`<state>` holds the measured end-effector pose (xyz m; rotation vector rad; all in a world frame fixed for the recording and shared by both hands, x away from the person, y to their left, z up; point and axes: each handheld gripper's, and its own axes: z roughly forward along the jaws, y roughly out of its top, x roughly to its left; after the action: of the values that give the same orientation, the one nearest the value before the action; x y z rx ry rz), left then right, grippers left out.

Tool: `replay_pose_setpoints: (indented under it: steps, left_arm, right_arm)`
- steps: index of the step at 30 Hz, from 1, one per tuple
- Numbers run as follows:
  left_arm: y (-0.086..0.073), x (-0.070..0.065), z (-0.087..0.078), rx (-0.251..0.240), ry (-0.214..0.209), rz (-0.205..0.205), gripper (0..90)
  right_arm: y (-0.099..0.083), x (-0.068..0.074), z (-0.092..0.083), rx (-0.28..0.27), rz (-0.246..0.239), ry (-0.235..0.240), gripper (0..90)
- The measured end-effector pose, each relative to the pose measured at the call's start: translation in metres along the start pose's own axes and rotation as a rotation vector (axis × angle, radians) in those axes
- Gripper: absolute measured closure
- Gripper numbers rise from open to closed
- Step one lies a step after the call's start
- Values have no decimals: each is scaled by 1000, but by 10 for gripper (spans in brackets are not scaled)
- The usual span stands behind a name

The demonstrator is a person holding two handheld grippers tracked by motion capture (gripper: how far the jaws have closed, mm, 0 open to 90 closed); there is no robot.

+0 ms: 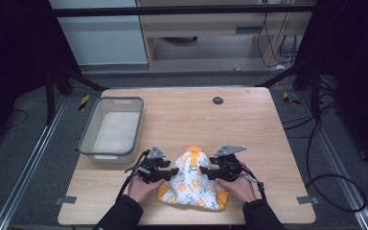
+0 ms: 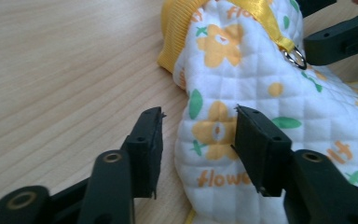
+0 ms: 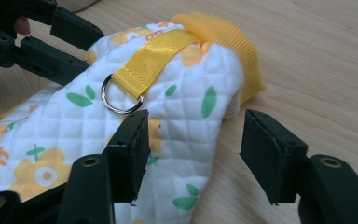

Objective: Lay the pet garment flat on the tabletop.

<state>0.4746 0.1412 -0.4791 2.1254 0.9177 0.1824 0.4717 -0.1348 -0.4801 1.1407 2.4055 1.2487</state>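
A small quilted white garment (image 1: 194,184) with orange flowers and yellow ribbed trim lies on the wooden table (image 1: 254,129) near its front edge. A yellow strap with a metal D-ring (image 3: 121,100) runs along its top. My left gripper (image 1: 172,171) is at the garment's left side. In the left gripper view its jaws (image 2: 198,140) straddle the garment's edge (image 2: 242,70); one pad rests against the cloth, the other stands clear. My right gripper (image 1: 210,173) is at the right side. Its jaws (image 3: 193,144) straddle the opposite edge (image 3: 177,102), with a gap at the outer pad.
A grey plastic bin (image 1: 120,99) stands on the table's left side, behind my left hand. A black round cap (image 1: 217,100) is set in the tabletop near the far edge. Cables trail over the floor at the right.
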Motion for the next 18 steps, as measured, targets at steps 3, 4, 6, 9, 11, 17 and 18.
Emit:
replay_pose_setpoints:
  steps: [3,4,6,9,11,17,18]
  left_arm:
    - [0,0,1,14,-28,-17,608]
    - [0,0,1,14,-28,-17,626]
    - [-1,-1,2,25,-26,-18,658]
    - [-1,-2,4,47,-31,-17,777]
    - [-2,-3,4,50,-36,-13,831]
    - [-2,-5,1,40,-49,-1,865]
    - [-2,-5,1,40,-49,-1,866]
  right_arm:
    - [0,2,4,11,-6,17,480]
    - [0,2,4,11,-6,17,480]
    - [0,3,6,23,-6,36,546]
    - [1,3,8,23,-3,47,631]
    - [1,3,8,22,-7,50,700]
    - [3,2,3,16,4,61,872]
    - [4,3,1,18,7,63,876]
